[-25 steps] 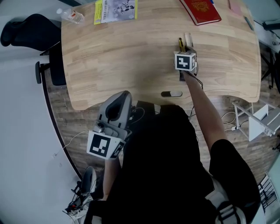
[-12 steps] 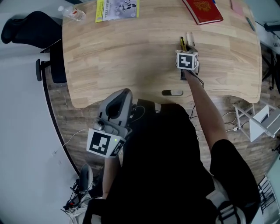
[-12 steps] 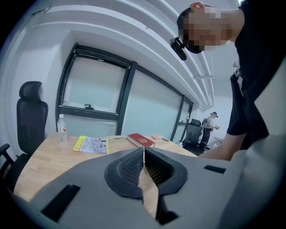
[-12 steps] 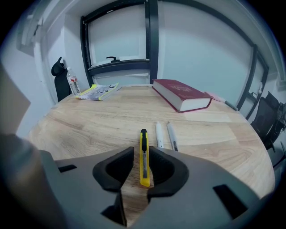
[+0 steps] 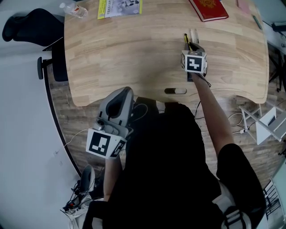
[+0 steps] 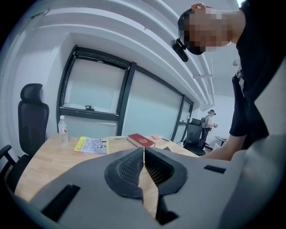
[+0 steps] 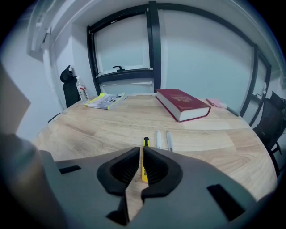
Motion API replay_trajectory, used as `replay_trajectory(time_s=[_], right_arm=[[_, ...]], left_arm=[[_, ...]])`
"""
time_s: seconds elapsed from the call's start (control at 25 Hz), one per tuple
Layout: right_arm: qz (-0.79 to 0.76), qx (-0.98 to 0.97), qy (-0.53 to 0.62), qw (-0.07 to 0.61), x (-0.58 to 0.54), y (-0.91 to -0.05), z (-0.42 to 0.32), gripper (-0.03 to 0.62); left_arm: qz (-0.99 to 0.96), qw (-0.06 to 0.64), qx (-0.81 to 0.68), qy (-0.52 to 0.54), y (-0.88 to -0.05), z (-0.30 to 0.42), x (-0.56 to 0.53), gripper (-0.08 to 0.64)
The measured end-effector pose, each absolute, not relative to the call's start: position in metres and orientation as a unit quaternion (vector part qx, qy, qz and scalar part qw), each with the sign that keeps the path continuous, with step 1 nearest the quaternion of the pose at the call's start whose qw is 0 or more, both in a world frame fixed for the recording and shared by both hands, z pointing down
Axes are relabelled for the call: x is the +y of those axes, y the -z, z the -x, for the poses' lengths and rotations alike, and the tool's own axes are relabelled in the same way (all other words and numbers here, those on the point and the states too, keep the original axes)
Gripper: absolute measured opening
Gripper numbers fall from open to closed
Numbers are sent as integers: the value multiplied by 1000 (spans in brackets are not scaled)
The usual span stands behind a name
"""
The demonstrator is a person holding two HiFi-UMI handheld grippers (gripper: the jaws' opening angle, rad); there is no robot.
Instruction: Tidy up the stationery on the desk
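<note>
A yellow and black cutter [image 7: 145, 144] lies lengthwise between the jaws of my right gripper [image 7: 141, 150], which is shut on its near part. In the head view that cutter [image 5: 186, 39] pokes out beyond the right gripper [image 5: 190, 47] at the desk's middle right. Two white pens [image 7: 157, 139] lie side by side just right of it, and the same white pens [image 5: 193, 35] show in the head view. My left gripper [image 5: 126, 91] hangs off the desk's front edge, and in its own view the left gripper [image 6: 144, 150] is shut with nothing in it.
On the wooden desk [image 5: 125, 49], a red book [image 5: 208, 9] lies at the far right. A yellow booklet [image 5: 119, 7] and a water bottle [image 5: 73, 9] are at the far left. A pink note [image 7: 216, 103] sits near the right edge. A black chair [image 5: 27, 27] stands left of the desk.
The head view has shifted a little. Both grippers and the cutter keep their places on and by the desk.
</note>
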State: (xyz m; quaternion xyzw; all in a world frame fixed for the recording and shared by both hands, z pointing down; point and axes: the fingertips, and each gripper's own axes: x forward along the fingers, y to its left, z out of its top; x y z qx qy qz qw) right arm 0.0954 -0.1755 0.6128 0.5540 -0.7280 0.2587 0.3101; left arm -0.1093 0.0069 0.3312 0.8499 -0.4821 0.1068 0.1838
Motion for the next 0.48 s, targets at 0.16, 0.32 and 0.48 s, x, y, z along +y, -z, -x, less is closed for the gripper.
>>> replay_trajectory(time_s=[0.16,0.32,0.48], right_arm=[[-537,-751,-239,302,-163,-595,-97,22],[-522,-769,-222,295,-145,-575,-99,21],[-512,-786,-217,269,-119,-545,-102,21]], left_arm=[[-851,178,-482,-106,-328,105,11,37],[-854,171,-481,-99,-324,106,12,37],[-864,162,-468,-90,-314,107,13,37]])
